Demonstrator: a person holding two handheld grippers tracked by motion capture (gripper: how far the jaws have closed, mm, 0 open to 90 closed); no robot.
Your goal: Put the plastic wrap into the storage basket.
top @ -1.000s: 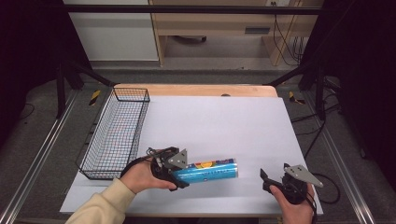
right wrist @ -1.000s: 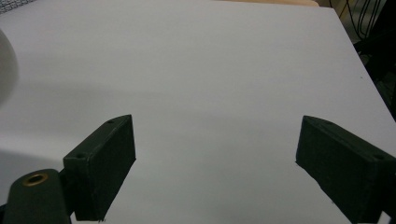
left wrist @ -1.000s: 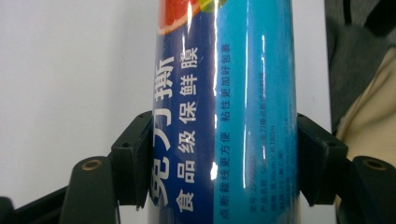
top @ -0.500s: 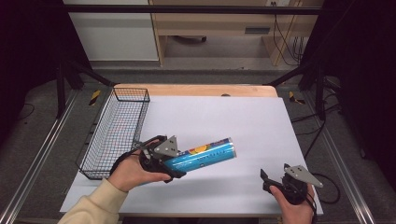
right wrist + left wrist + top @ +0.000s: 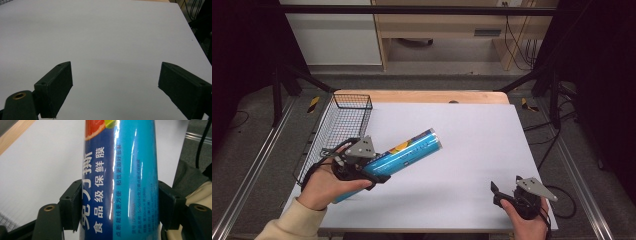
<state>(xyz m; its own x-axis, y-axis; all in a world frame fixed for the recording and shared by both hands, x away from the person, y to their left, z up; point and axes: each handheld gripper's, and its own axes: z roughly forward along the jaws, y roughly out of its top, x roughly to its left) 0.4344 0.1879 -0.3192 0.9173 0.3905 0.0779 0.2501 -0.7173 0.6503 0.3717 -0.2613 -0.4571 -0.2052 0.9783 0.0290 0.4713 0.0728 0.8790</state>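
Observation:
A long blue tube of cling film (image 5: 404, 152) with white print and a fruit picture is held off the white table top, its far end raised toward the middle of the table. My left gripper (image 5: 362, 167) is shut on it near its lower end. In the left gripper view the tube (image 5: 120, 177) stands between both black jaws, which press its sides. My right gripper (image 5: 504, 196) rests at the table's near right corner, open, with nothing between its jaws (image 5: 115, 85).
A black wire basket (image 5: 339, 127) stands along the table's left edge, just beyond my left hand. The white table top (image 5: 477, 145) reaches a wooden strip (image 5: 422, 96) at the back. Cables and black frame legs lie right of the table.
My left gripper has lifted the tube off the table and carried it left toward the basket, tilting its far end upward. The right gripper has not moved.

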